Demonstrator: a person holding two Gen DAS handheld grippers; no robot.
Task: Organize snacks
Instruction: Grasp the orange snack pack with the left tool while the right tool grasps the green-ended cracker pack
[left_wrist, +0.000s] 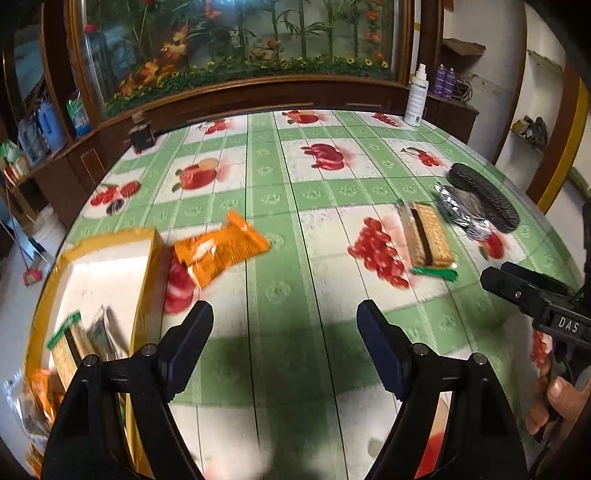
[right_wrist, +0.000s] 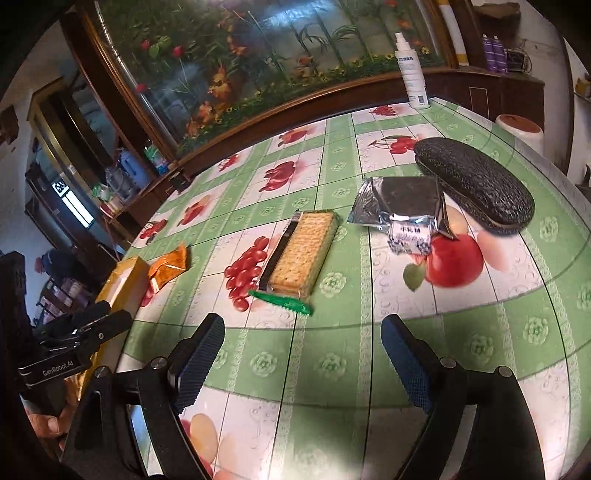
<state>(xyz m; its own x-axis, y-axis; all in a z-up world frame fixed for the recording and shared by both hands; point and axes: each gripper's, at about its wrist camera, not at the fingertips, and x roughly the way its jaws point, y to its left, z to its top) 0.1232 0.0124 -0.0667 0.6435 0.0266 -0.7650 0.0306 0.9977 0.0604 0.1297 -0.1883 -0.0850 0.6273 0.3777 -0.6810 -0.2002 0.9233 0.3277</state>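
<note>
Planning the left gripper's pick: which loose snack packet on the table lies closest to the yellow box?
The orange packet, beside the yellow box; the cracker pack and silver packet lie across the table.

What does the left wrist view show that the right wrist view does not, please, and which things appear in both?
Only the left wrist view looks into the yellow box, showing packets already inside it, and shows the open, empty left gripper from its own camera.

Only the right wrist view shows the white stool beyond the table and the small blue-printed packet clearly.

Both show the orange snack packet beside the box, the cracker pack, the silver pouch, the dark oval case, the spray bottle and the fruit-print tablecloth.
</note>
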